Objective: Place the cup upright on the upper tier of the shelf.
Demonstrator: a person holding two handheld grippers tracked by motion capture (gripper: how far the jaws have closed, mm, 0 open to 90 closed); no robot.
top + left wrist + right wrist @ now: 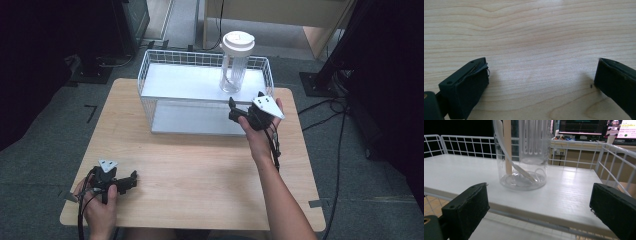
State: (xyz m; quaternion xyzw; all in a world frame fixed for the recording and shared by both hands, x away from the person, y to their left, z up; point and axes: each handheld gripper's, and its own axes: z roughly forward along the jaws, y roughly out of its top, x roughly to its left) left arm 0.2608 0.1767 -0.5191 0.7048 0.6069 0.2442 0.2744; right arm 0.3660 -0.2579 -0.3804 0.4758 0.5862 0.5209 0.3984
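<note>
A: Status?
B: Jug (235,62) stands upright on the rack's (150,80) top shelf. Right claw (243,111) spread, empty, just in front of it.
A: Left?
B: Left claw (121,182) spread, resting on bench (200,165). Looks like the grasp isn't made yet.

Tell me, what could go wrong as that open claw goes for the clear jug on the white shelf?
The jug is tall and narrow with a wide lid, so a bump from the right gripper could tip it. Its clear wall looks smooth, so it might slip between the jaws. The wire basket has a rim close to the right of the jug, which the outer jaw could catch.
</note>
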